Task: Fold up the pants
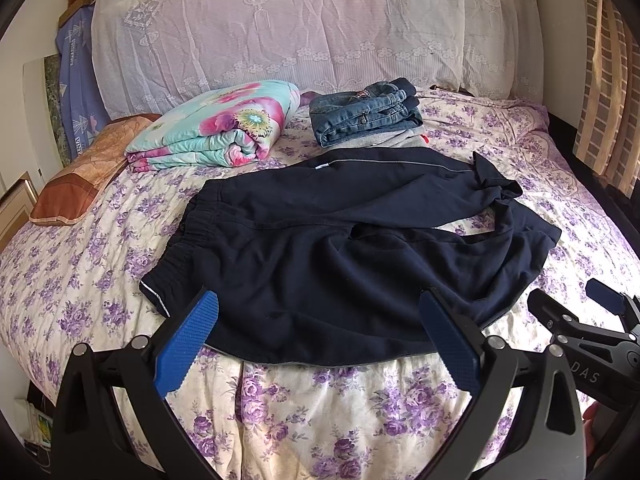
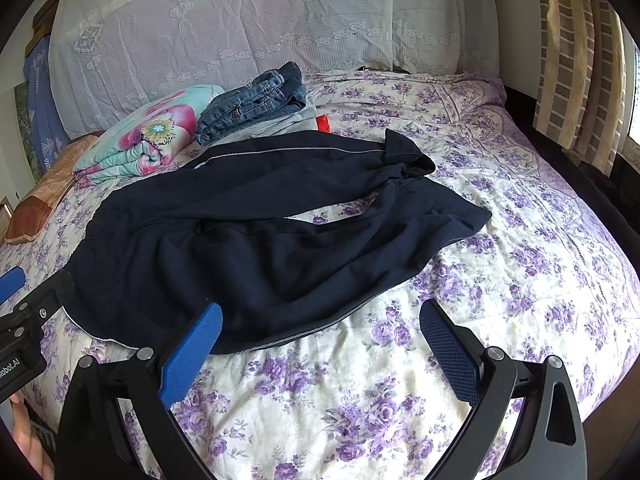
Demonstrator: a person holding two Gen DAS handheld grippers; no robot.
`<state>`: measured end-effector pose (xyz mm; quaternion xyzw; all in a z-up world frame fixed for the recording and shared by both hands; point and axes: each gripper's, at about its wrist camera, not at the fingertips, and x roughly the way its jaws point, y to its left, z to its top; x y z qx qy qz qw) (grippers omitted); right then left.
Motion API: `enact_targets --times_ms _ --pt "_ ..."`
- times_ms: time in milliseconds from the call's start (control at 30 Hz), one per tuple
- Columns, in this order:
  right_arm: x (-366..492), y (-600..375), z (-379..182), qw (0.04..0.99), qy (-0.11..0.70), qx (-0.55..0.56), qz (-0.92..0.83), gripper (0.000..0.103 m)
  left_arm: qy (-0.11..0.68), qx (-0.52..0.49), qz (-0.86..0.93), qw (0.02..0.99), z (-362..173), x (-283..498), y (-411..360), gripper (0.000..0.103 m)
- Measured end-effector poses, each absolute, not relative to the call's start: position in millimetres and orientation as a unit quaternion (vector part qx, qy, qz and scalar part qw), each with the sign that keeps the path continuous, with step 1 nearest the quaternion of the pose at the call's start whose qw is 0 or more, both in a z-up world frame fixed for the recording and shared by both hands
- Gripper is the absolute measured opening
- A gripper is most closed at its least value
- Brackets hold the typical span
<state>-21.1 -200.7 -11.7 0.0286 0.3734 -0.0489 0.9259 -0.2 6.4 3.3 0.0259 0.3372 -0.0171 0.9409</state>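
Dark navy pants (image 1: 320,248) lie spread and rumpled on the floral bedspread (image 1: 320,412), waistband to the left, legs running right with twisted cuffs. They also show in the right wrist view (image 2: 240,240). My left gripper (image 1: 318,308) is open, hovering just above the pants' near edge, holding nothing. My right gripper (image 2: 320,318) is open and empty, above the bedspread (image 2: 360,380) at the pants' near right hem. The right gripper also shows at the left wrist view's right edge (image 1: 576,300).
A folded floral quilt (image 1: 216,128) and a stack of folded jeans (image 1: 364,116) on grey cloth lie behind the pants. An orange pillow (image 1: 76,176) sits at the left. A lace-covered headboard (image 1: 312,28) stands behind. A curtain (image 2: 576,60) hangs at right.
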Motion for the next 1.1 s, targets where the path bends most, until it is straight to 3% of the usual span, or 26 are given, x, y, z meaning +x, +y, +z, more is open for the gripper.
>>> enact_targets --times_ms 1100 --pt "-21.9 -198.4 -12.0 0.926 0.374 0.027 -0.049 0.1 0.337 0.026 -0.017 0.941 2.2 -3.4 10.6 0.098"
